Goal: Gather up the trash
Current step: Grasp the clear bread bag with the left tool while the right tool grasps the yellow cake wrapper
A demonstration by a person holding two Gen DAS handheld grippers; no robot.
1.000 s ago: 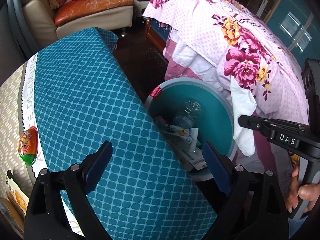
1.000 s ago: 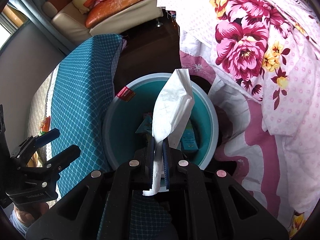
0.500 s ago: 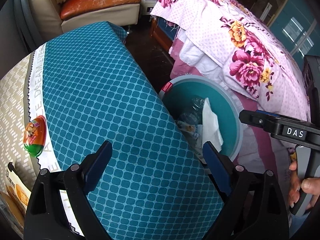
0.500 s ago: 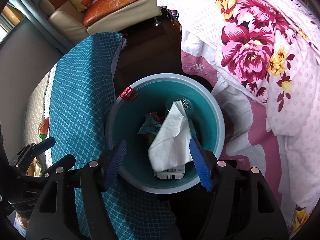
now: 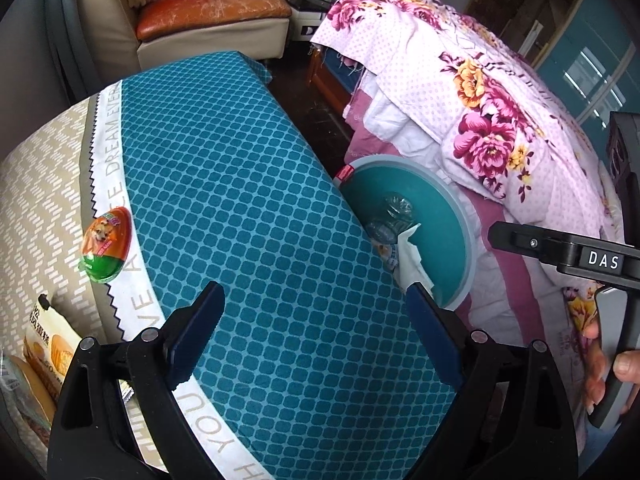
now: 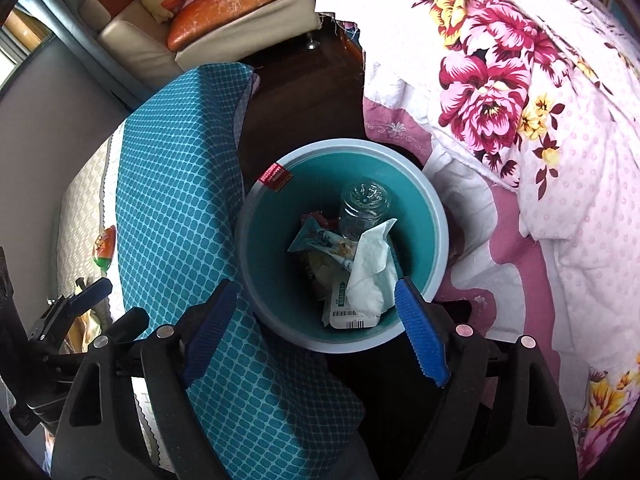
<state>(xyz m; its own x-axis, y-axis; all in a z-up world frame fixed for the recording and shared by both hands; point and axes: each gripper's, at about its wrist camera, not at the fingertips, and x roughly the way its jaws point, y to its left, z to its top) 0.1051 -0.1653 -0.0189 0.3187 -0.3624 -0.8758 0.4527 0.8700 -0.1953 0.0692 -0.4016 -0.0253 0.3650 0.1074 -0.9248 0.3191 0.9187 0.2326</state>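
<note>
A teal bin [image 6: 436,216] stands on the dark floor between the table and the bed. Inside it lie a white tissue [image 6: 370,268], a clear plastic bottle [image 6: 362,204], snack wrappers [image 6: 320,240] and a small labelled box [image 6: 348,316]. My right gripper [image 6: 316,300] hangs above the bin, its jaws opening with nothing between them. In the left wrist view the bin [image 5: 460,208] shows the tissue [image 5: 410,256] poking up. My left gripper [image 5: 316,300] is open over the teal tablecloth [image 5: 240,200]. An egg-shaped orange and green wrapper [image 5: 106,244] and a yellow snack packet [image 5: 48,344] lie on the table's left part.
A bed under a pink floral quilt [image 6: 520,80] borders the bin on the right. A cream and orange sofa [image 5: 200,16] stands at the back. The right gripper's handle, held by a hand [image 5: 616,364], fills the right edge of the left wrist view.
The right gripper let go of the white tissue, which dropped into the bin, and its jaws spread wide. The left gripper drifted over the table away from the bin.
</note>
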